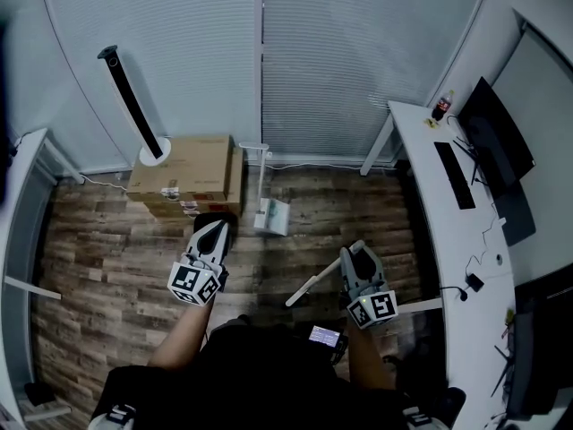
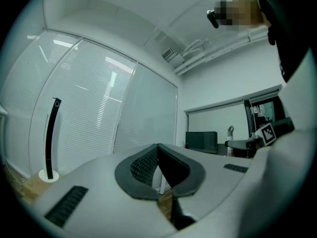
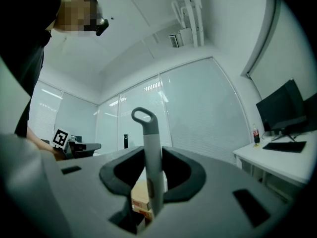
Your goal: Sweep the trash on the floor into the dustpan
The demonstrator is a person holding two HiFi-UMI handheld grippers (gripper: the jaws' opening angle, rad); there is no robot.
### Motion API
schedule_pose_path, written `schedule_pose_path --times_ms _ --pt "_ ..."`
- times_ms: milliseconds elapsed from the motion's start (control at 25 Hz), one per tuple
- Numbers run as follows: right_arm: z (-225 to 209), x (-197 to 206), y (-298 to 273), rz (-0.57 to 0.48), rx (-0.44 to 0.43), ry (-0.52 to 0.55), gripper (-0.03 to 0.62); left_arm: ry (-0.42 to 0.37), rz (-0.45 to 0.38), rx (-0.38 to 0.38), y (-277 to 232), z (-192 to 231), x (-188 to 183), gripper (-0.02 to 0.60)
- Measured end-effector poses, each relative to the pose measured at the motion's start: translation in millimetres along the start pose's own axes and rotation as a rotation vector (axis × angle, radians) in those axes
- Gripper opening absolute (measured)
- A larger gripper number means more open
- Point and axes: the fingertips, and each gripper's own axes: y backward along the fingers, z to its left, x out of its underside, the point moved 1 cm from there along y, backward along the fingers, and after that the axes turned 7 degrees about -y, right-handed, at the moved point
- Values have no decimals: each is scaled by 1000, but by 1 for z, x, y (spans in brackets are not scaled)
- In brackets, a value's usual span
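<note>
Broom handle (image 3: 147,128) is clamped in right gripper (image 1: 352,256) for sweeping; left gripper (image 2: 157,148) closed, empty; dustpan (image 1: 271,215) stands ahead.

Right gripper (image 3: 152,166) jaws clamped on grey loop-topped plastic handle (image 3: 150,135), upright; brown cardboard box (image 3: 140,196) below; small dark bottle (image 3: 255,134) at white desk (image 3: 282,161) far edge.

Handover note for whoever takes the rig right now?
Left hand-held gripper: shut, empty.
Right hand-held gripper: shut on the broom handle, near its loop end.
Dustpan: upright on the floor beside the cardboard box, not held.
Done: broom in hand.
Left: all the sweeping. I can't make out any trash in these views.
</note>
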Motion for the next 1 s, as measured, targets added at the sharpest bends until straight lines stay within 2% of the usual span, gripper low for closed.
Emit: schedule_pose_path --times_ms 160,440,1000 --pt "-13 13 6 9 37 -31 112 11 9 22 1 -3 5 -6" --pt "-2 14 5 23 90 -30 110 14 7 58 5 3 2 -6" --pt "2 18 2 20 66 -41 110 23 -1 62 8 5 0 -6"
